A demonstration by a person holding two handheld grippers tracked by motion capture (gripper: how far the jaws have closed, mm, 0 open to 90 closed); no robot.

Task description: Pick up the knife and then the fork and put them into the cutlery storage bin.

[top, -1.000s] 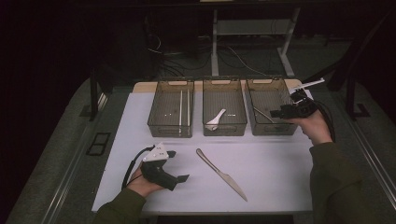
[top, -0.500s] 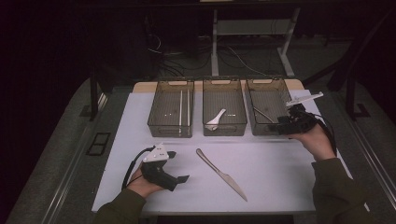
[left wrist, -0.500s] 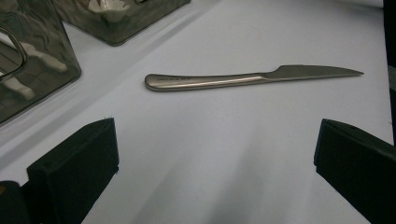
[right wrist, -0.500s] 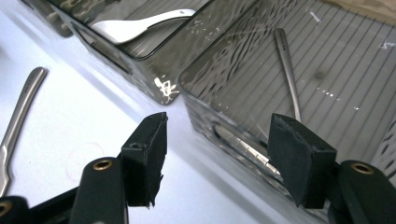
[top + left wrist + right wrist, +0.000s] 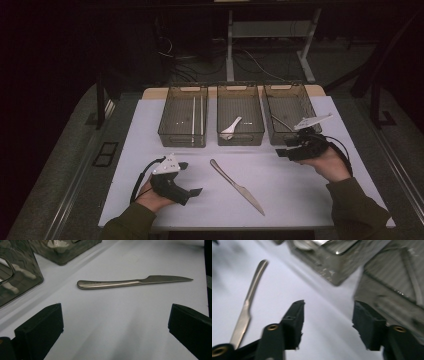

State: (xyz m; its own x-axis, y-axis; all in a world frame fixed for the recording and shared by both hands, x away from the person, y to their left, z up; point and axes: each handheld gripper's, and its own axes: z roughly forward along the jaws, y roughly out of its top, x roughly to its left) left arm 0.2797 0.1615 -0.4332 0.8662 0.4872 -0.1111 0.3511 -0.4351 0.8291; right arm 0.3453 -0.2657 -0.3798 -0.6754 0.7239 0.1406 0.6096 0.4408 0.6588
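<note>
A steel table knife (image 5: 236,186) lies on the white mat (image 5: 300,200), handle toward the bins, blade toward the front edge. My left gripper (image 5: 191,178) rests at the front left of the mat. It is open and faces the knife (image 5: 125,283), which lies a little beyond its jaws. My right gripper (image 5: 283,148) hovers low in front of the right bin (image 5: 284,86), pointing left. Its jaws have just been closing a little and stand open with nothing between them (image 5: 328,322). The knife (image 5: 247,307) lies off to their left.
Three clear bins stand in a row at the back of the mat. The left bin (image 5: 182,140) holds two chopsticks (image 5: 194,117), the middle bin (image 5: 241,139) a white spoon (image 5: 230,127), and the right bin a metal utensil (image 5: 281,121). Dark floor and desk legs lie beyond.
My right gripper has come back from over the right bin toward the person and down to just in front of it. The left gripper and the knife have stayed put.
</note>
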